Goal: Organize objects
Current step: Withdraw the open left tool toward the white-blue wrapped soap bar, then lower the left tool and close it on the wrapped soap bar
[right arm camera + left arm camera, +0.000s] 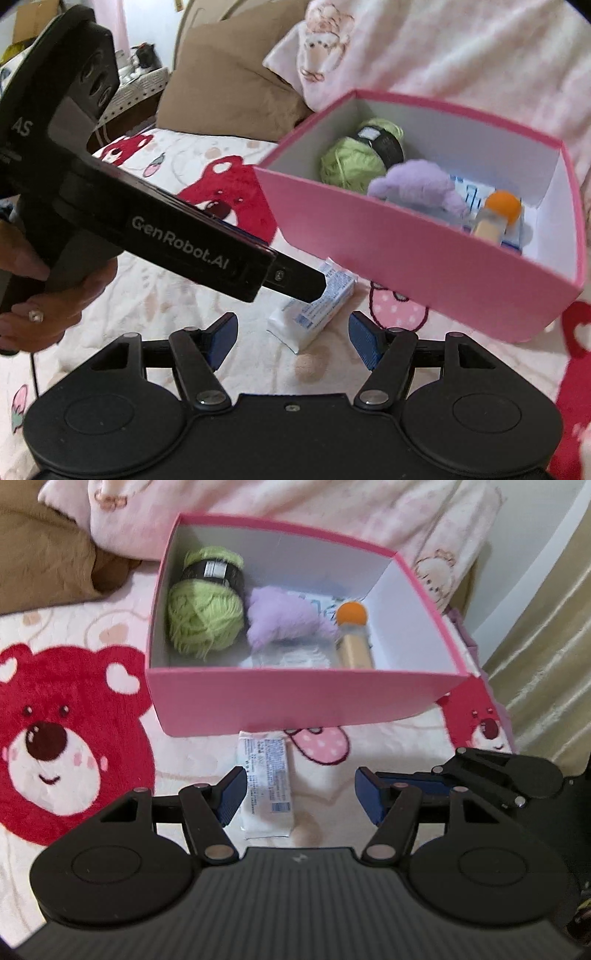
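yarn (pixel 205 622): green, in box (pixel 306 701), left end
puff (pixel 284 622): lilac, in box, right of yarn
bottle (pixel 352 637): orange cap, in box, right of puff
packet (pixel 266 782): white, flat on blanket (pixel 74 738), just in front of box, outside it
left gripper (pixel 300 796): over packet, fingers released, nothing held
right gripper (pixel 291 338): in front of box, near packet, fingers released, empty
hand (pixel 40 295): grips left gripper's handle, left of box

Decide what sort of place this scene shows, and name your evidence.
Probably a bedroom, on a bed: a plush bear-print blanket, a brown pillow and a rumpled pink quilt behind the pink box.
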The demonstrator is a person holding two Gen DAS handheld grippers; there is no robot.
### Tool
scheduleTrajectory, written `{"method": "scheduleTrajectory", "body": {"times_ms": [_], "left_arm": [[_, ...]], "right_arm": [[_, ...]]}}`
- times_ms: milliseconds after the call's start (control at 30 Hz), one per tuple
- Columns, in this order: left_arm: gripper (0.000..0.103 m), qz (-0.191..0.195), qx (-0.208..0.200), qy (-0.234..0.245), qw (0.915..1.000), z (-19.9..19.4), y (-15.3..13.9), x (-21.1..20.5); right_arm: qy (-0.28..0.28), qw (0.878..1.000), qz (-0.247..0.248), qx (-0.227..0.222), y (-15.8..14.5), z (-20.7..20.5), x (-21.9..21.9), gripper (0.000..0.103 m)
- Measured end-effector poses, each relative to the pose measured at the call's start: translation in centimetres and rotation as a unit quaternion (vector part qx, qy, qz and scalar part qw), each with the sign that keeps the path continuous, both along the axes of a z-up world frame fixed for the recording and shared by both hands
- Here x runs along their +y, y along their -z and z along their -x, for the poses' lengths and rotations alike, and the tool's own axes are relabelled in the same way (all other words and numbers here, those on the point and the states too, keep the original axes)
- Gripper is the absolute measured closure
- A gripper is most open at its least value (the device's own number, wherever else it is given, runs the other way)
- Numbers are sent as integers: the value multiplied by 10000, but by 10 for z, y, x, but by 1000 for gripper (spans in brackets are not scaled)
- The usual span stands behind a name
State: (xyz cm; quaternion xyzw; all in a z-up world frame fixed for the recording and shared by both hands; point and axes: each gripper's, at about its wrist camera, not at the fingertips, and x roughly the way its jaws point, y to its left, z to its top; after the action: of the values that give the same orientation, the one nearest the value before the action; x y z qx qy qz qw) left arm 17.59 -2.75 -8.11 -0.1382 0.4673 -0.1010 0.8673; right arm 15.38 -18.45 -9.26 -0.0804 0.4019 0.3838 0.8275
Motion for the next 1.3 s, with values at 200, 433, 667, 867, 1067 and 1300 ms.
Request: {"method": "scheduleTrajectory", "body": {"times_ms": [200, 433, 667, 867, 1067, 1300], "left_arm": [[41, 119, 130, -483, 9987, -13, 38, -2], [49, 302, 360, -692, 9965, -16, 63, 0], [54, 420, 454, -474, 9970, -10, 67, -17], [57, 365, 347, -580, 9970, -6, 65, -25], [59, 881, 422, -773, 9922, 3, 69, -30], [59, 475, 327, -801, 9951, 8, 72, -49]], "right_arm": [[498, 9973, -412, 360, 47, -7, -9, 26], [433, 9972, -501, 357, 68, -10, -1, 26], [459, 9980, -424, 29, 74, -2, 2, 27], [548, 9978, -20, -370, 74, 3, -1, 54], [895, 9953, 187, -303, 67, 18, -15, 54], [964, 9952, 123, -80, 69, 18, -27, 54]]}}
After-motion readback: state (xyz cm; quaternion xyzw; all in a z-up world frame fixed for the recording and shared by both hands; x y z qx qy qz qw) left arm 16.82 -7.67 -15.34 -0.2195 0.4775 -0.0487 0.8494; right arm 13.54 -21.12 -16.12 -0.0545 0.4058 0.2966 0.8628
